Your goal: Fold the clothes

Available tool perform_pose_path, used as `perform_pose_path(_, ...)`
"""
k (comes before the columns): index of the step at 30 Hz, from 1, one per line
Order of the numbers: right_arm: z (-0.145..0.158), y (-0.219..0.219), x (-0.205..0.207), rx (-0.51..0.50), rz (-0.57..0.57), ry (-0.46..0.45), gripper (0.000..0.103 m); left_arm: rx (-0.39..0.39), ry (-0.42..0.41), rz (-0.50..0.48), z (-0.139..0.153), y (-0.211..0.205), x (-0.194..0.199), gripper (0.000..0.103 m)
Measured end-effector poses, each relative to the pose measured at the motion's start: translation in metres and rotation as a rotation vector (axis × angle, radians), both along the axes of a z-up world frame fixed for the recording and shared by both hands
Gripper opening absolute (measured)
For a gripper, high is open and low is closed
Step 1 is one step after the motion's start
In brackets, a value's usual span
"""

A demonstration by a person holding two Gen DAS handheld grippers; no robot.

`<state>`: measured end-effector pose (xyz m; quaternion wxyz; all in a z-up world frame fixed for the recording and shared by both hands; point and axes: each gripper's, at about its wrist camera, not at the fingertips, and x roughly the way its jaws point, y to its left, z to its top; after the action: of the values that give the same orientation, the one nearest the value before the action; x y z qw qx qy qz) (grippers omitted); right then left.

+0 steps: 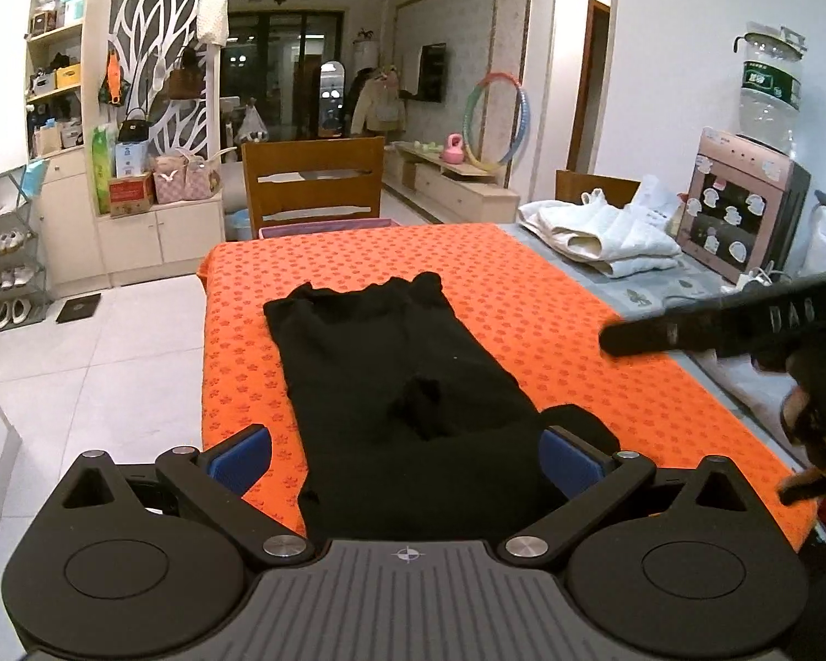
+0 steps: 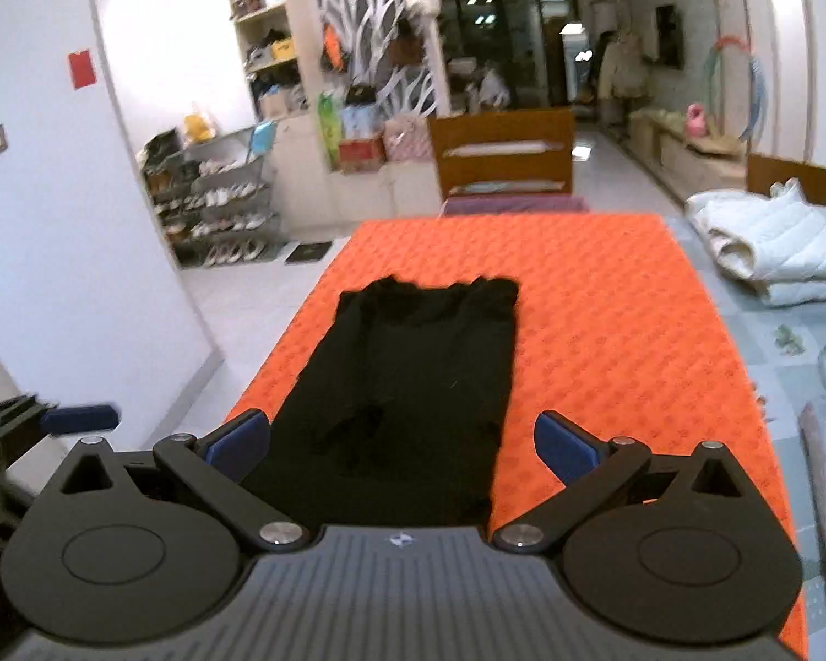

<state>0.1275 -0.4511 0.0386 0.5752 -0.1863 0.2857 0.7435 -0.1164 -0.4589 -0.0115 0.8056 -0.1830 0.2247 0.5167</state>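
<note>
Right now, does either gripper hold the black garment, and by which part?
Nothing is held. The left gripper and the right gripper are both open above the black garment, pads not pressing it.

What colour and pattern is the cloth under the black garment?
The cloth is orange with small repeating darker flower-like marks, clearest in the left wrist view.

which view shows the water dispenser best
The left wrist view. The water dispenser stands there whole at the right, its bottle on top and stickers on its front, beside the white folded clothes. The right wrist view leaves it out of frame; only the white clothes show at that edge.
</note>
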Motion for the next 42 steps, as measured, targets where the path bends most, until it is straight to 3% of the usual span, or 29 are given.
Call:
perform_pose_path(3,-0.007,0.002,-0.003,-0.060,0.028,-0.008,0.103,-0.015,0.013,0.007,-0.005,0.005,0.004,0.103)
perform_pose_path(8,-0.021,0.005,-0.009,-0.075,0.014,-0.105,0.102,-0.049,0.041,-0.034,-0.019,0.014,0.009,0.103)
perform_pose_path(10,-0.027,0.008,-0.009,-0.090,0.025,-0.104,0.101,-0.064,0.063,-0.061,-0.024,0.015,0.012,0.102)
perform_pose_path(14,-0.038,0.013,-0.012,-0.118,0.068,-0.127,0.083,-0.099,0.088,-0.079,-0.031,0.019,0.014,0.096)
perform_pose_path(16,-0.044,0.016,-0.015,-0.130,0.095,-0.141,0.071,-0.117,0.092,-0.072,-0.034,0.023,0.013,0.074)
perform_pose_path(17,-0.045,0.016,-0.016,-0.134,0.111,-0.141,0.061,-0.126,0.091,-0.067,-0.035,0.025,0.013,0.068)
perform_pose_path(19,-0.048,0.018,-0.019,-0.142,0.147,-0.145,0.045,-0.151,0.076,-0.065,-0.039,0.030,0.009,0.037)
perform_pose_path(20,-0.051,0.021,-0.021,-0.147,0.163,-0.149,0.034,-0.165,0.073,-0.068,-0.041,0.032,0.009,0.030)
perform_pose_path(21,-0.053,0.023,-0.023,-0.153,0.181,-0.154,0.021,-0.179,0.070,-0.071,-0.043,0.034,0.008,0.015)
perform_pose_path(22,-0.056,0.024,-0.025,-0.156,0.196,-0.163,0.018,-0.191,0.071,-0.074,-0.045,0.036,0.008,0.010)
perform_pose_path(32,-0.086,0.035,-0.034,-0.149,0.291,-0.262,0.014,-0.245,0.083,-0.099,-0.069,0.059,0.012,0.010)
perform_pose_path(33,-0.083,0.035,-0.034,-0.141,0.293,-0.256,0.014,-0.240,0.073,-0.104,-0.067,0.058,0.011,0.012)
perform_pose_path(35,-0.077,0.034,-0.030,-0.125,0.293,-0.235,0.017,-0.224,0.049,-0.119,-0.060,0.054,0.005,0.027)
perform_pose_path(36,-0.072,0.032,-0.026,-0.118,0.285,-0.212,0.021,-0.214,0.035,-0.128,-0.056,0.051,0.002,0.044)
perform_pose_path(37,-0.067,0.029,-0.021,-0.110,0.276,-0.194,0.025,-0.205,0.027,-0.134,-0.053,0.047,-0.001,0.054)
perform_pose_path(39,-0.060,0.019,-0.012,-0.093,0.264,-0.180,0.045,-0.184,0.023,-0.151,-0.051,0.037,-0.007,0.058)
perform_pose_path(42,-0.061,0.005,0.001,-0.101,0.269,-0.177,0.055,-0.175,0.065,-0.174,-0.056,0.023,-0.013,0.063)
